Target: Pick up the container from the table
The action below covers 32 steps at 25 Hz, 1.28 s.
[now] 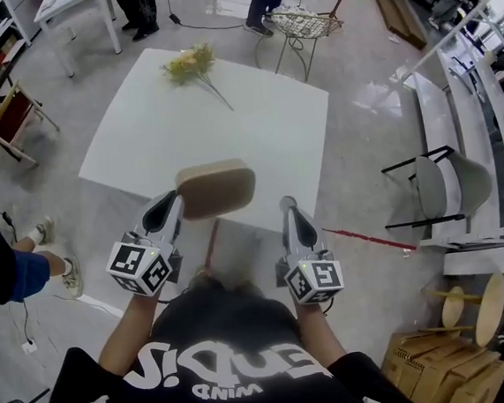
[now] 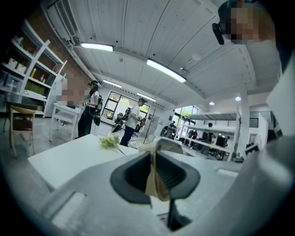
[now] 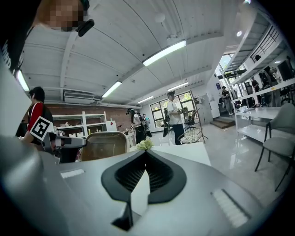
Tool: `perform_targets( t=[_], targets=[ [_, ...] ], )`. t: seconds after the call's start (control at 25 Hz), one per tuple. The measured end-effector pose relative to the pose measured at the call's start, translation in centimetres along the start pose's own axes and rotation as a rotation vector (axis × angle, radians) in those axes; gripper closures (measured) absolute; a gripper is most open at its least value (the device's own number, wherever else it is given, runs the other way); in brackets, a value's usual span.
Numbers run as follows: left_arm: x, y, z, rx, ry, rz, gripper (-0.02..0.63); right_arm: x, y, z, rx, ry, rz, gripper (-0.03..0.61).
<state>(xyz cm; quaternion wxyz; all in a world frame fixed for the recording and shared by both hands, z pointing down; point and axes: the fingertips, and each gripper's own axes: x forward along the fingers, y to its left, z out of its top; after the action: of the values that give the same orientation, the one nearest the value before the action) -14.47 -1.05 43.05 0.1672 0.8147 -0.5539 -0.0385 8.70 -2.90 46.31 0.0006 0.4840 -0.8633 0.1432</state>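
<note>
A tan, rounded container (image 1: 216, 189) hangs in the air over the near edge of the white table (image 1: 139, 136). My left gripper (image 1: 177, 200) is shut on its left wall. In the left gripper view the thin beige wall (image 2: 152, 179) is pinched between the dark pads of that gripper (image 2: 153, 156). My right gripper (image 1: 287, 205) is to the right of the container, apart from it, shut with nothing between its jaws. The right gripper view shows its jaws (image 3: 145, 153) meeting at the tip, with the container (image 3: 105, 145) off to the left.
A bunch of yellow-green flowers (image 1: 191, 66) lies at the table's far side. A wire stand (image 1: 304, 25) and two standing people are beyond it. A grey chair (image 1: 446, 188) is at the right, a wooden chair (image 1: 14, 122) at the left, cardboard boxes (image 1: 437, 369) at the lower right.
</note>
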Motion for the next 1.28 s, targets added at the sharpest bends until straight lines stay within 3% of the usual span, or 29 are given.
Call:
perform_targets(
  t=[0.48, 1.28],
  targets=[
    [-1.5, -4.2, -3.1, 0.068, -0.035, 0.062, 0.577, -5.4, -2.0, -0.1, -0.023, -0.018, 0.030, 0.580],
    [-2.2, -5.1, -4.0, 0.052, -0.064, 0.111, 0.575, -6.2, -2.6, -0.8, -0.064, -0.011, 0.043, 0.580]
  ],
)
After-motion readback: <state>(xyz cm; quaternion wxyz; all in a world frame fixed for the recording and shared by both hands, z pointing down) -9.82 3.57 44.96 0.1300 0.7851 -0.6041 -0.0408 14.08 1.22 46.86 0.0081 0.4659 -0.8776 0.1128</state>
